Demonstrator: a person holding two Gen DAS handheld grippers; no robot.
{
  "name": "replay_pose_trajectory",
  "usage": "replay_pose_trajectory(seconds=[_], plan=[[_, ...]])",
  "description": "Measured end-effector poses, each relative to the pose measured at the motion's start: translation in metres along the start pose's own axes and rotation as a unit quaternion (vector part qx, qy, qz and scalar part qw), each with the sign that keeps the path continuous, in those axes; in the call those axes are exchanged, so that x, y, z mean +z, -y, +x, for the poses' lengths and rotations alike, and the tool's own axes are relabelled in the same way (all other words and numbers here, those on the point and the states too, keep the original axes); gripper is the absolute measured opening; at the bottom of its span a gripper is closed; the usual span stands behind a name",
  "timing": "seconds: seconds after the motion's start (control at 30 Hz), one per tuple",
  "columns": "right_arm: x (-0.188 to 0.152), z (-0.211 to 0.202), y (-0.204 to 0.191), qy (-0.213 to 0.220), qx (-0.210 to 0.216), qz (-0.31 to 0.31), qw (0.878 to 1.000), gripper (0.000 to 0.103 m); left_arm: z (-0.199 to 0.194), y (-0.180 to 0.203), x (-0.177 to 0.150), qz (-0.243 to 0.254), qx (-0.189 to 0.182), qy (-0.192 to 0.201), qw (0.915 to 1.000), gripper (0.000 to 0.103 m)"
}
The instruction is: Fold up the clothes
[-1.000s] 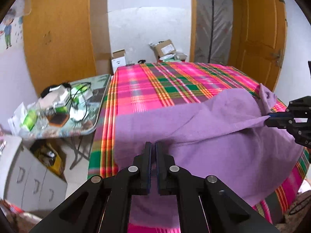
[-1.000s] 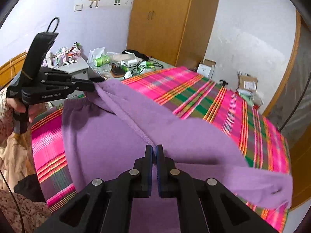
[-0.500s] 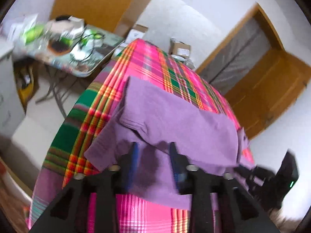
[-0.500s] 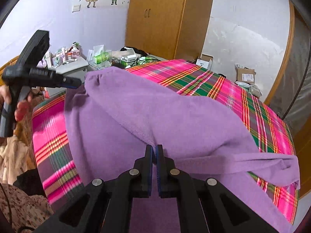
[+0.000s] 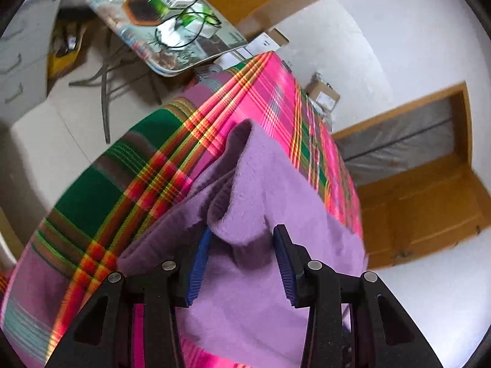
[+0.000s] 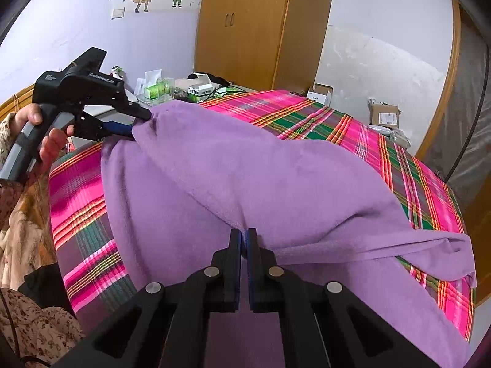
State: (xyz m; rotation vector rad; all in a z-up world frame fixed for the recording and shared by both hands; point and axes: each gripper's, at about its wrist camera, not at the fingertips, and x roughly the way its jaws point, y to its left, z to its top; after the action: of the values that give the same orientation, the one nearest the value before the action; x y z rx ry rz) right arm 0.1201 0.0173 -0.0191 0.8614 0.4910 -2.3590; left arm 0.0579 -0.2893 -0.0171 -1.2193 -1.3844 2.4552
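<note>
Two grippers: a hand-held gripper in each of the person's hands, both at one purple garment spread on a bed with a plaid cover
Garment: it fills the middle of the right wrist view, its far part folded toward the lower edge of the frame, a loose end trailing to the lower right; in the left wrist view a rolled edge stands up in the centre
Left gripper: a second ago it was clamped on the cloth; now the blue pads stand well apart and are closing a little, with the fold's edge between them; whether a pad brushes the cloth I cannot tell, but neither presses it
Left view: it has rolled far over, so the bed now runs on a slant from lower left to upper right, and the cluttered tabletop sits at the top of the frame
Right gripper: clenched on a ridge of the garment at lower centre, as it was a second ago
Hand: at the left edge of the right wrist view, it holds the left gripper at the fold's upper-left corner
Meaning: the left corner has been let go where the fold was carried to, so that side looks laid down
Next, likely: the right side is not yet released; letting go there would probably finish this fold
</note>
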Motion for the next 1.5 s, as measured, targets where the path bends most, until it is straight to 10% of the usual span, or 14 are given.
replay_pose_trajectory(seconds=[0.2, 0.57, 1.13, 1.5], plan=[[0.006, -0.014, -0.001, 0.023, -0.012, 0.003, 1.0, 0.003, -0.02, 0.017, 0.004, 0.026, -0.004, 0.036, 0.999, 0.02], [0.03, -0.077, -0.011, 0.099, -0.023, -0.014, 0.995, 0.003, -0.065, 0.044, 0.004, 0.067, -0.042, 0.083, 0.9935, 0.019], [-0.023, -0.027, -0.034, -0.011, 0.03, -0.01, 0.999, 0.003, -0.046, -0.021, -0.023, 0.036, 0.03, 0.043, 0.998, 0.019], [-0.021, -0.04, -0.037, 0.006, 0.059, 0.015, 0.998, 0.002, -0.052, -0.022, -0.023, 0.026, 0.038, 0.061, 0.9971, 0.019]])
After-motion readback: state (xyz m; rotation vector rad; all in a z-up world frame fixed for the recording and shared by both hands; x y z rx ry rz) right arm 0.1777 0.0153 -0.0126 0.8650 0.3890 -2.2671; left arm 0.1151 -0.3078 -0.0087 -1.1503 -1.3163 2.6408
